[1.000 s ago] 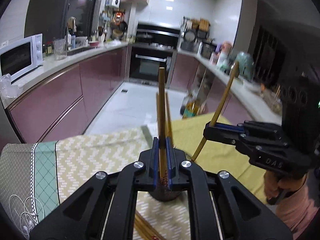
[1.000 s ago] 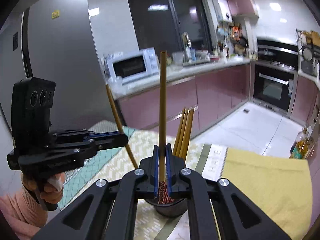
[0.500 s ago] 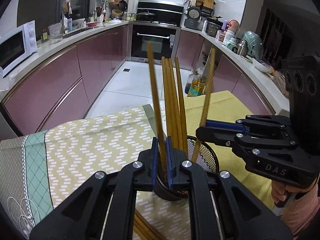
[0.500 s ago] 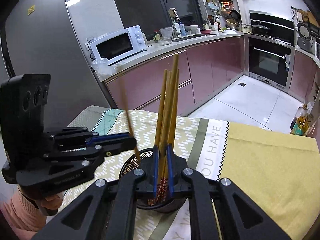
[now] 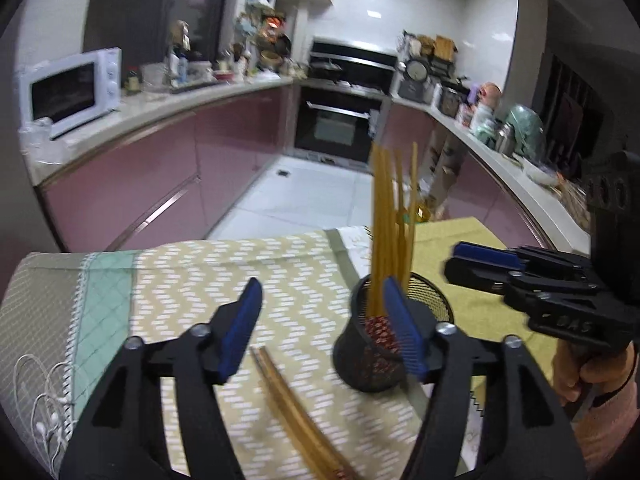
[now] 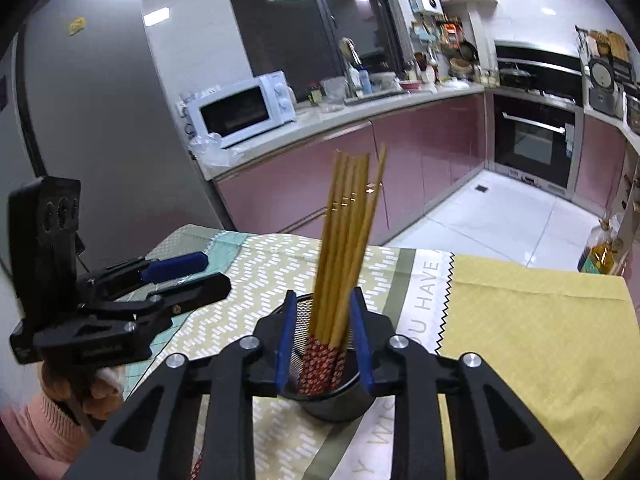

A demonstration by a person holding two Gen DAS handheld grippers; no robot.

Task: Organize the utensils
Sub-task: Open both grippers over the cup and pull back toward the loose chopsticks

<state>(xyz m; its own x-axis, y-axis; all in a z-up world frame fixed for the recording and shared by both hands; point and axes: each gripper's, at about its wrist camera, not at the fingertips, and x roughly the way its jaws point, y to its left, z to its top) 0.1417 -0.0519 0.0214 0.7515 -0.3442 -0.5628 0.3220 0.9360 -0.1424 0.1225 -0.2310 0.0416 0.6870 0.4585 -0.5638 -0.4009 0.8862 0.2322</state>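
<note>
Mesh cup (image 6: 340, 396), frame centre — chopsticks (image 6: 344, 248) standing inside; your left gripper (image 5: 322, 332) and right gripper (image 6: 325, 336) — jaws just opening, gripping nothing.

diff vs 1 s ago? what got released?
Both let go: the left hand-held gripper and right hand-held gripper each clamped one chopstick, lowered it into the mesh cup, then their jaws have just been opening. Both sticks now stand with the chopsticks in the cup. The loose pair on the cloth stayed put.
</note>
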